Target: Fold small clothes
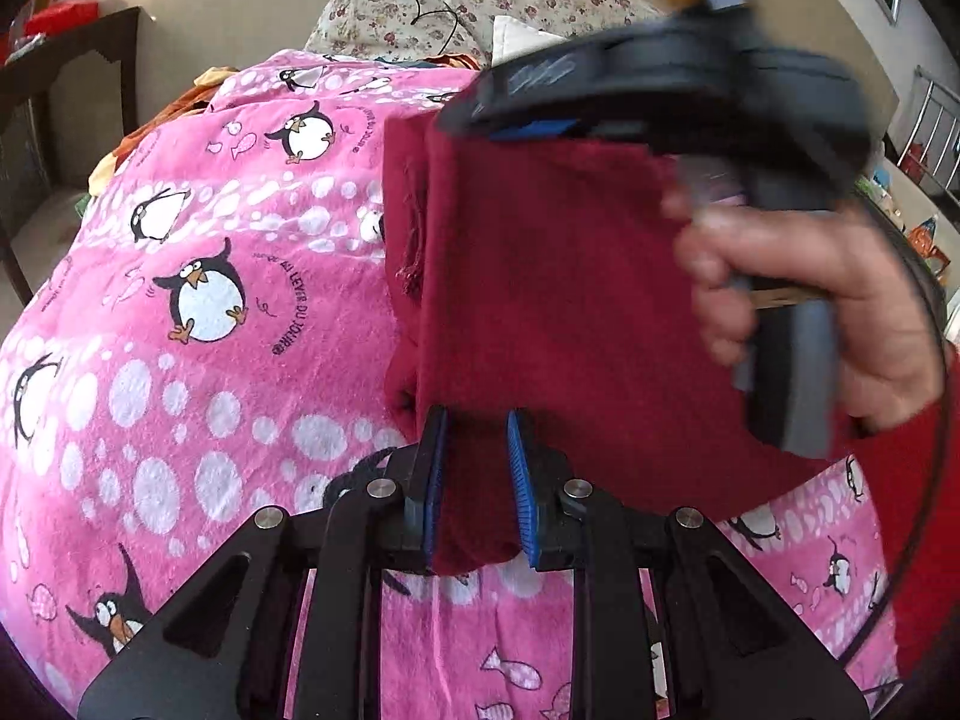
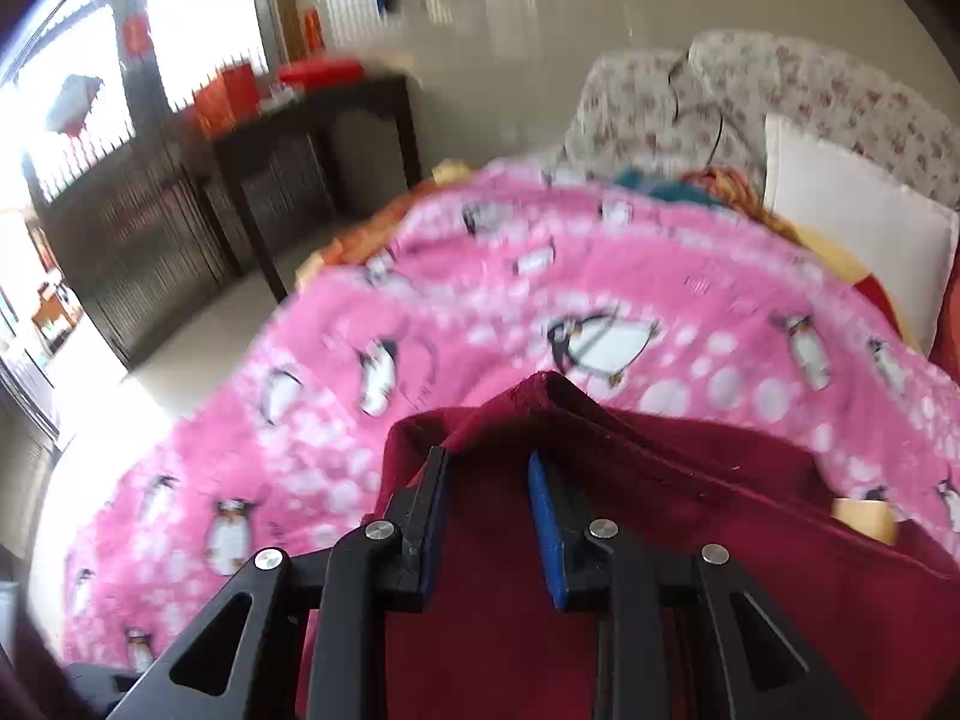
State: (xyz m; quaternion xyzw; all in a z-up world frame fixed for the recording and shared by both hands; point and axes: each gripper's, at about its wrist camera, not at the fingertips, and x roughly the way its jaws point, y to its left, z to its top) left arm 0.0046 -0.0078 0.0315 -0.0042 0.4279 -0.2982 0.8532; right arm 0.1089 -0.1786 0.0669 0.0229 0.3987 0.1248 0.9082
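A dark red garment [image 1: 540, 276] is held up over the pink penguin blanket [image 1: 198, 300] by both grippers. The left gripper [image 1: 477, 480] is tilted downward, its jaws nearly closed on the near edge. The right gripper [image 2: 489, 516], gripped by a hand [image 1: 828, 300], is likewise clamped narrowly on a folded edge farther off

A dark wooden table [image 2: 312, 120] stands on pale glossy floor [image 2: 528, 48] beside bright windows [image 2: 78, 90].
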